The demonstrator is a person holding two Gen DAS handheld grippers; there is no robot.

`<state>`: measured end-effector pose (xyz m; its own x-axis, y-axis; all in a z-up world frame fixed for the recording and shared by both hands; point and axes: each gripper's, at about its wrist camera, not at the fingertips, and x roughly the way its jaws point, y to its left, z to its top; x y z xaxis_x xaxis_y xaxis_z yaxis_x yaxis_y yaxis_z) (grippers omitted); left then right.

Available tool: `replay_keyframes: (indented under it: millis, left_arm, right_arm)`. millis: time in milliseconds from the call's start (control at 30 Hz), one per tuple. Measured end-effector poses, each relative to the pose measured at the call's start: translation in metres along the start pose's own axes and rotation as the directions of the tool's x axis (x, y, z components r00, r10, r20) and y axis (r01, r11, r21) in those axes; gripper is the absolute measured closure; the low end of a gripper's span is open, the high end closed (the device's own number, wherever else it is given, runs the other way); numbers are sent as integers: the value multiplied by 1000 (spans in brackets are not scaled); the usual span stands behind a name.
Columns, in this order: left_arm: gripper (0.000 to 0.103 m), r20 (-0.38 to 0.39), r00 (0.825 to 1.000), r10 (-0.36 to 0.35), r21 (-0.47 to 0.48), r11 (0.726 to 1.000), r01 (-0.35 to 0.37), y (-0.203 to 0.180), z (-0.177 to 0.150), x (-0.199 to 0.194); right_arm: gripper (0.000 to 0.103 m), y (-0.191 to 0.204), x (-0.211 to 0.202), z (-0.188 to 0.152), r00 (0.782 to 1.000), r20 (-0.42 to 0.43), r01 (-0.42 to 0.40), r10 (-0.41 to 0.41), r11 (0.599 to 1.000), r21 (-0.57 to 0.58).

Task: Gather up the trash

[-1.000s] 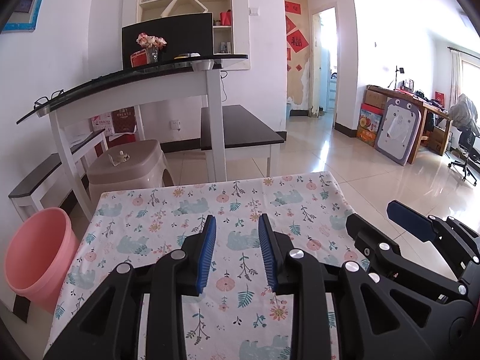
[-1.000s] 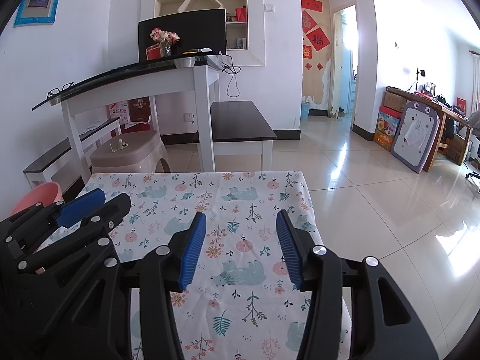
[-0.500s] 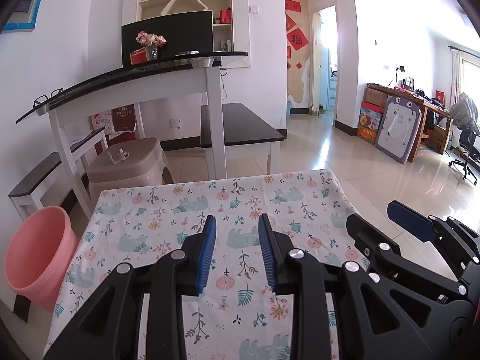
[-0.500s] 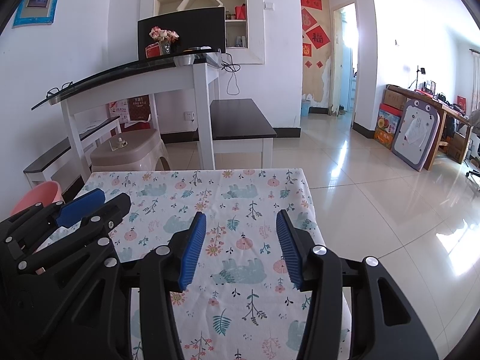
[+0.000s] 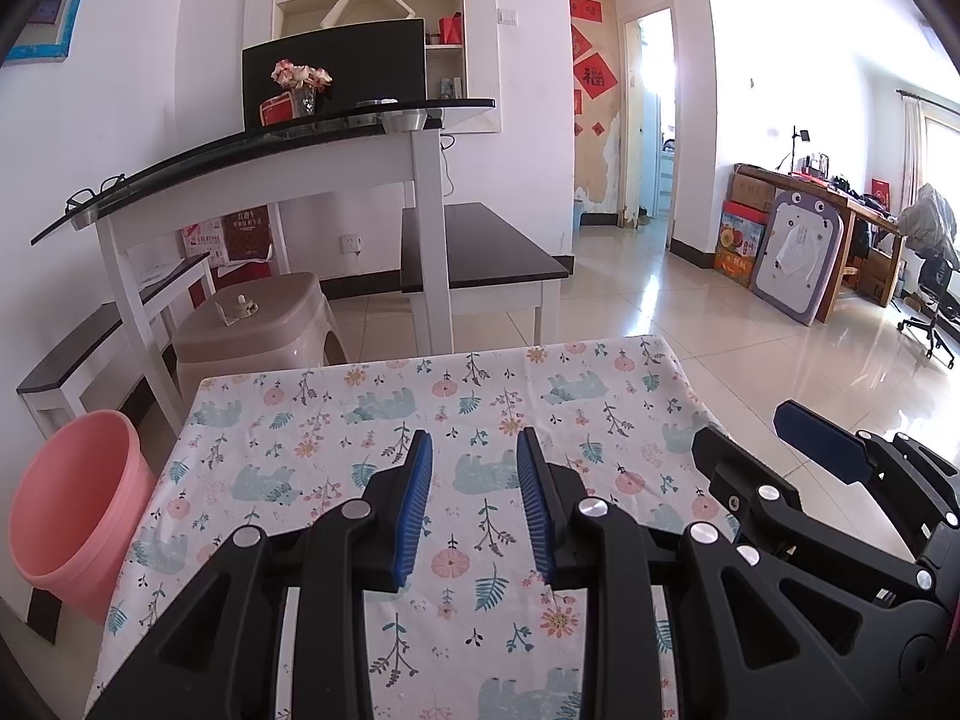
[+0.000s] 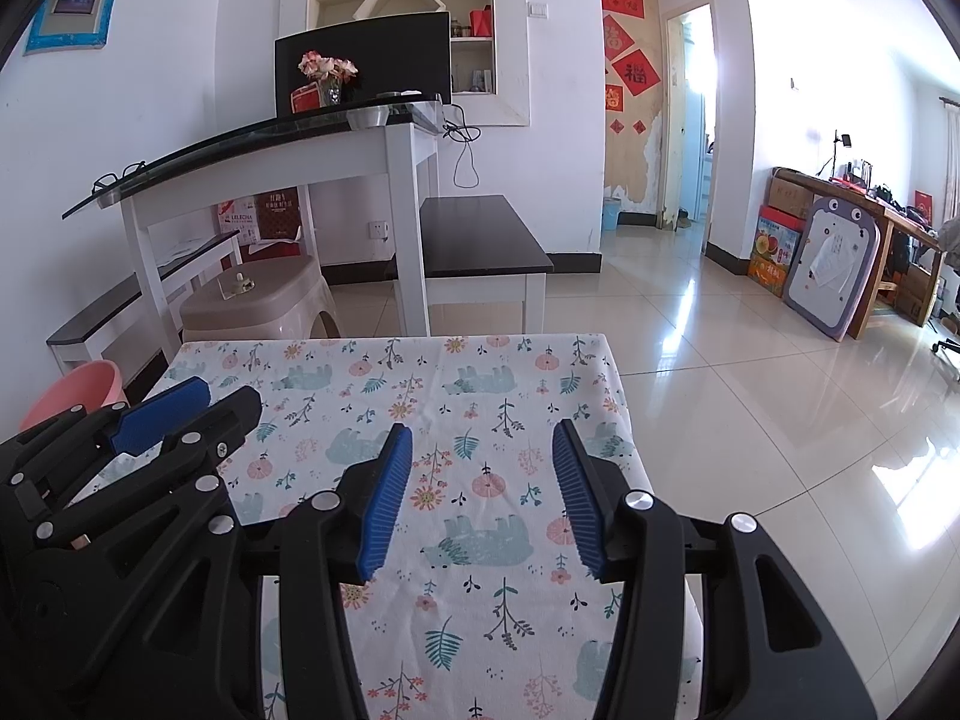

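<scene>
No trash shows on the tablecloth (image 5: 384,396); the pink bin (image 5: 72,516) sits on the floor at its left edge. Nothing has changed: your left gripper (image 5: 471,504) and right gripper (image 6: 483,498) stay parted, empty, hovering. Collecting looks either finished or unstarted.

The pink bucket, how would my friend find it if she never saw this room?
Start at the table with the flowery bear tablecloth. Look down at the floor by its left edge, in front of the beige plastic stool. The pink bucket stands there, open-topped, the only round, pink container near the table.
</scene>
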<state>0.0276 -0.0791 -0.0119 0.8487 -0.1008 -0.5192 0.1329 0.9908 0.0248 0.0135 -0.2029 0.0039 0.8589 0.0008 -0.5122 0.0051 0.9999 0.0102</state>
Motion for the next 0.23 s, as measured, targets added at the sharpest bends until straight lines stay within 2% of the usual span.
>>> replay_keyframes:
  millis: [233]
  left_arm:
    - [75,-13,1000,2,-2,1000,-2,0,-2,4]
  right_arm:
    - [53,-1,0,-2,1000,-3,-1,1,1000,1]
